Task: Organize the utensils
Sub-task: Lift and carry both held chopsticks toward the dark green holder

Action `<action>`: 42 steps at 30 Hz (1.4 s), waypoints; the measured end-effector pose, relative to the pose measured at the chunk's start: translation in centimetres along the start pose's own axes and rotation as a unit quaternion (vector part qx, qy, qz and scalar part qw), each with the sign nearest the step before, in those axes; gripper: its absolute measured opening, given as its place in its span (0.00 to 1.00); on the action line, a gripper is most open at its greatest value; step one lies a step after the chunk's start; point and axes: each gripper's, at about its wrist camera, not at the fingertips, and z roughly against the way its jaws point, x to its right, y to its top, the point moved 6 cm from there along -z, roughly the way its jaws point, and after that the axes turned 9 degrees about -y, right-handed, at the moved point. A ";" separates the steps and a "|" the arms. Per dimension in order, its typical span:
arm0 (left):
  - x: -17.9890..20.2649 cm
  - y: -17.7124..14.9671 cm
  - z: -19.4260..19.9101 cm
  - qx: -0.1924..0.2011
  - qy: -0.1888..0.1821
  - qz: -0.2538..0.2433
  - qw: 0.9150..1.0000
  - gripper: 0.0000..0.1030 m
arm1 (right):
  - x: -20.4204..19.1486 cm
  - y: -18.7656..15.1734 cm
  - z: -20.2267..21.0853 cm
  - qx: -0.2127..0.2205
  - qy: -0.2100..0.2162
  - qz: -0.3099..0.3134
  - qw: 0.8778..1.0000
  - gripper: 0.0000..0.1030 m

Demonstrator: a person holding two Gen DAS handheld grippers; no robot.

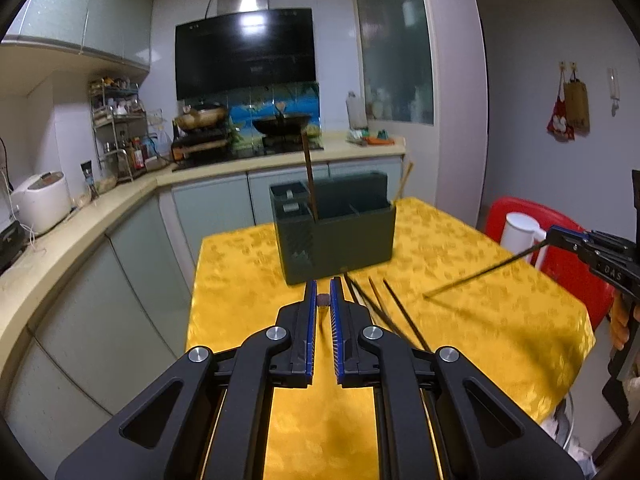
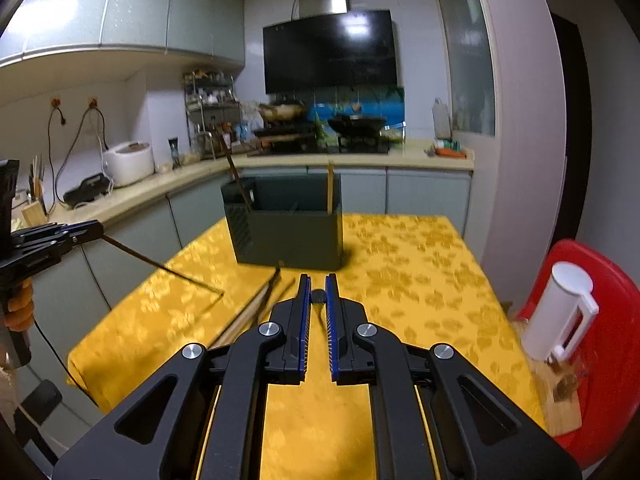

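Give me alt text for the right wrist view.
The right gripper is shut on a dark chopstick above a yellow tablecloth. Ahead stands a dark green utensil holder; at left, the left gripper grips another chopstick.

Left gripper and right gripper both hover level, side by side, jaws nearly closed

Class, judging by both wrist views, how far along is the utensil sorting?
Done: two chopsticks stand in the green holder. In hand: the left gripper and the right gripper each pinch one dark chopstick, their tips near the yellow tablecloth. Left: several loose chopsticks lie before the holder.
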 end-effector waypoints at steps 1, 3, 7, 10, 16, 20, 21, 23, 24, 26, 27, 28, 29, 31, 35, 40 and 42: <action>-0.1 0.3 0.1 0.003 0.000 0.000 1.000 0.06 | -0.1 0.5 0.1 0.005 0.001 0.001 1.000 0.08; -0.2 1.5 0.3 0.011 -0.002 0.000 1.000 0.06 | -0.3 1.2 0.2 0.011 0.003 0.005 1.000 0.08; -0.2 3.0 0.4 0.019 -0.004 -0.008 1.000 0.06 | -0.8 2.4 0.1 0.019 0.008 0.011 1.000 0.08; -0.3 4.0 0.1 0.018 -0.003 -0.012 1.000 0.06 | -0.8 3.1 -0.4 0.016 0.010 0.011 1.000 0.08; -0.5 5.0 -0.3 0.016 -0.002 -0.015 1.000 0.06 | -0.3 4.3 -1.2 0.006 0.021 -0.003 1.000 0.08; -0.8 5.3 -0.7 0.012 -0.006 -0.008 1.000 0.06 | 0.0 4.8 -2.0 -0.002 0.030 -0.016 0.999 0.08; -0.9 5.4 -0.8 0.010 -0.008 -0.005 1.000 0.06 | 0.1 5.0 -2.2 -0.005 0.031 -0.019 0.999 0.08; -1.3 5.5 -1.2 0.006 -0.010 0.003 1.000 0.06 | 0.3 5.2 -2.6 -0.009 0.032 -0.020 0.999 0.08; -1.5 5.6 -1.4 0.004 -0.010 0.006 1.000 0.06 | 0.3 5.3 -2.8 -0.011 0.033 -0.019 0.999 0.08; -1.7 5.7 -1.7 0.002 -0.010 0.010 1.000 0.06 | 0.4 5.6 -3.2 -0.016 0.034 -0.019 0.999 0.08; -1.8 5.9 -1.8 0.002 -0.011 0.012 1.000 0.06 | 0.4 5.7 -3.3 -0.017 0.033 -0.018 0.999 0.08; -1.9 6.0 -1.9 0.001 -0.012 0.015 1.000 0.06 | 0.5 5.8 -3.4 -0.019 0.032 -0.017 0.999 0.08; -2.0 6.2 -2.0 0.001 -0.012 0.016 1.000 0.06 | 0.5 6.0 -3.5 -0.019 0.030 -0.015 0.999 0.08; -2.2 6.5 -2.2 0.002 -0.010 0.016 1.000 0.06 | 0.5 6.3 -3.4 -0.017 0.027 -0.011 0.999 0.08; -2.1 7.2 -2.3 0.004 -0.009 0.013 1.000 0.06 | 0.7 7.3 -3.3 -0.009 0.026 -0.013 1.000 0.08; -1.5 8.7 -2.1 0.013 -0.008 0.001 1.000 0.06 | 1.0 9.0 -3.4 0.003 0.030 -0.021 0.999 0.08; -1.2 9.7 -2.0 0.020 -0.008 -0.004 1.000 0.06 | 0.9 9.7 -3.4 0.007 0.032 -0.024 0.999 0.08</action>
